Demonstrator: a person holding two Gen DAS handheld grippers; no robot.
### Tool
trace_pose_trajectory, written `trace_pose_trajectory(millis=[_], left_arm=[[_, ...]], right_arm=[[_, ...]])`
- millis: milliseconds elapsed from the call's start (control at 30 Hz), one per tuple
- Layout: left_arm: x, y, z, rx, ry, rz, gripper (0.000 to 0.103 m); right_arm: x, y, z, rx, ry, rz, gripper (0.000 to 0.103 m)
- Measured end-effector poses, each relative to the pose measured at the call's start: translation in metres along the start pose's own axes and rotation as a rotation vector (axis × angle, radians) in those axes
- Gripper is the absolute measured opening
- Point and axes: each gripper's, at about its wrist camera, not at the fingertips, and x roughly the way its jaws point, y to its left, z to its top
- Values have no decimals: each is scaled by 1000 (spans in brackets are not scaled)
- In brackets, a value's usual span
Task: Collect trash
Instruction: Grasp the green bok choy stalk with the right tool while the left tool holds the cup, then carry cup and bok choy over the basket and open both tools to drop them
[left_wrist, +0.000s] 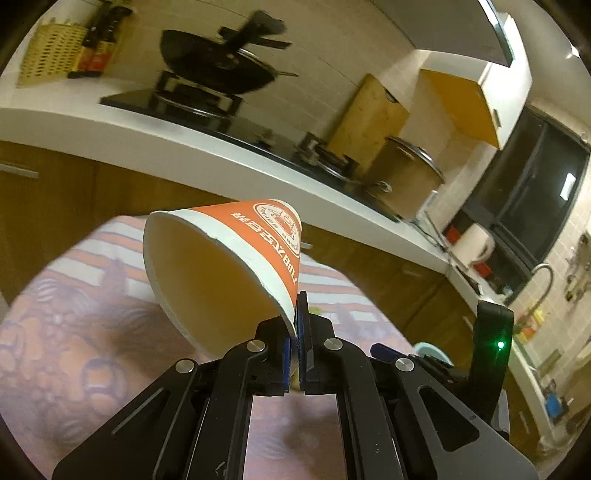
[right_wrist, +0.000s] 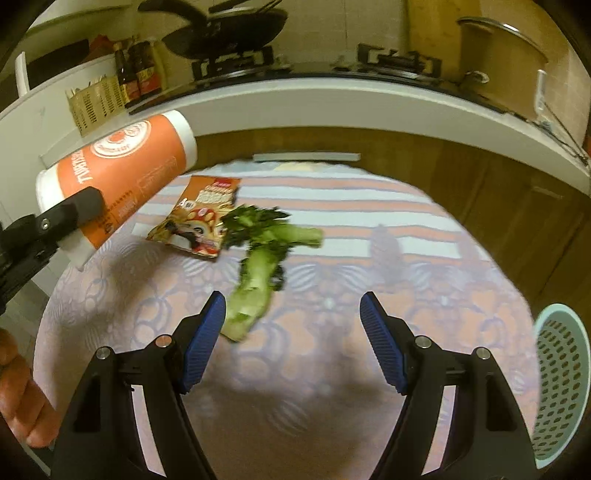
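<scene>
Orange paper cup, light and crushable, hangs above the table, its rim pinched in our left gripper, while our right gripper gapes over soft greens and a wrapper.

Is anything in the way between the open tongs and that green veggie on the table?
Nothing visible is. The right tongs are open, and the green vegetable scrap lies on the tablecloth just ahead, close to the left-hand finger. The snack wrapper sits behind it, and the left tongs hold the paper cup up off to the side.
</scene>
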Motion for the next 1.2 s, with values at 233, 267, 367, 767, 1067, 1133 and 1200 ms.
trace_pose_trajectory(millis=[233,267,367,767,1067,1133,1200], left_arm=[[-4,19,1,-25,-5,29,1],[-4,20,2,-24,-8,30,1],[-4,19,2,-21,-11,31,1],[-11,4,1,8,-22,18,1],[-12,-33,-3,69,-15,-29,1],[-9,-46,-6,85,-5,-47,1],[-4,-59,-10,107,8,-64,1]], right_arm=[[29,12,4,24,53,15,66],[33,13,4,26,66,19,60],[40,18,2,2,76,-5,47],[5,-9,1,81,38,92,23],[-52,-42,-2,95,-71,49,23],[-65,-51,-6,86,-105,42,23],[-75,-57,-9,79,-128,20,23]])
